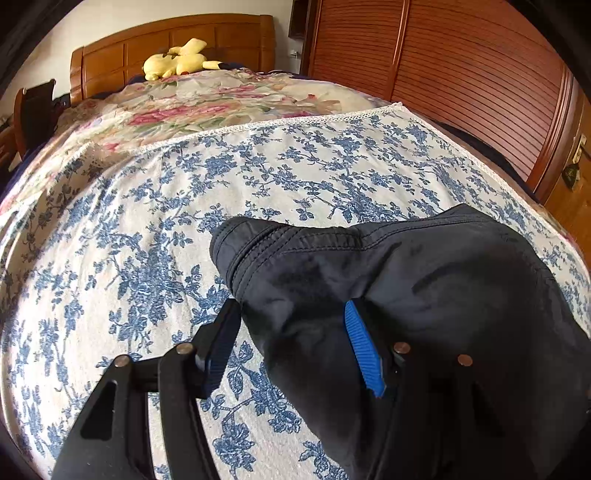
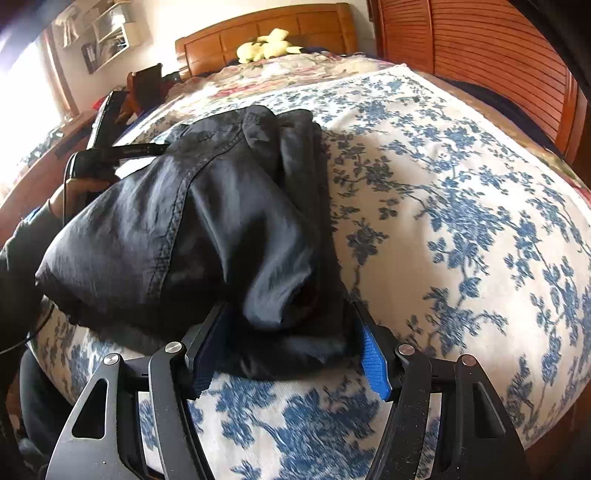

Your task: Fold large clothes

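Dark garment (image 2: 192, 236) bundled on bedspread (image 2: 461, 192): thin, soft, likely light and slippery. Left gripper (image 1: 291, 343) and right gripper (image 2: 291, 343) fingers apart, straddling cloth, not clamped. Best hold: stitched seam (image 1: 314, 242).

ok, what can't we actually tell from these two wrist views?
- Left wrist view: right finger pad is partly wrapped by the dark garment; whether the left gripper pinches it is unclear.
- Right wrist view: garment's underside and fold layers are hidden by its own bulk.
- Right wrist view: the left-edge window glare washes out the shelf.
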{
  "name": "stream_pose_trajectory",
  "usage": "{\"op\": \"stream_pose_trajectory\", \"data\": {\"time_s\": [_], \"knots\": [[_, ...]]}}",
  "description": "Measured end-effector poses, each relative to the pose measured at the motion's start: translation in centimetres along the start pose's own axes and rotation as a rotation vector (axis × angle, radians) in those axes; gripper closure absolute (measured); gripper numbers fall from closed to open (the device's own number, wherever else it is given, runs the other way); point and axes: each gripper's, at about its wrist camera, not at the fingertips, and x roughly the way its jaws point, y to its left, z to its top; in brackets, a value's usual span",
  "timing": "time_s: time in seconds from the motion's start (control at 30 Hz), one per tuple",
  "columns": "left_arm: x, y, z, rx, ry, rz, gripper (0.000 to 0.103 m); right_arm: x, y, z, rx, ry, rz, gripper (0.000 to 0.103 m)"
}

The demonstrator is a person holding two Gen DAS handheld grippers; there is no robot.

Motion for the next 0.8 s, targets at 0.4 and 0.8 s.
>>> {"op": "stream_pose_trajectory", "data": {"time_s": [0.4, 0.8], "knots": [[0.7, 0.4, 0.2, -0.029, 0.007, -0.018, 0.047, 0.8, 1.2, 0.9, -0.024, -0.011, 0.081, 0.07], [-2.4, -2.1, 0.4, 0.04, -0.056, 0.067, 0.091, -1.7, 1.1, 1.7, -0.038, -0.138, 0.105, 0.091]]}}
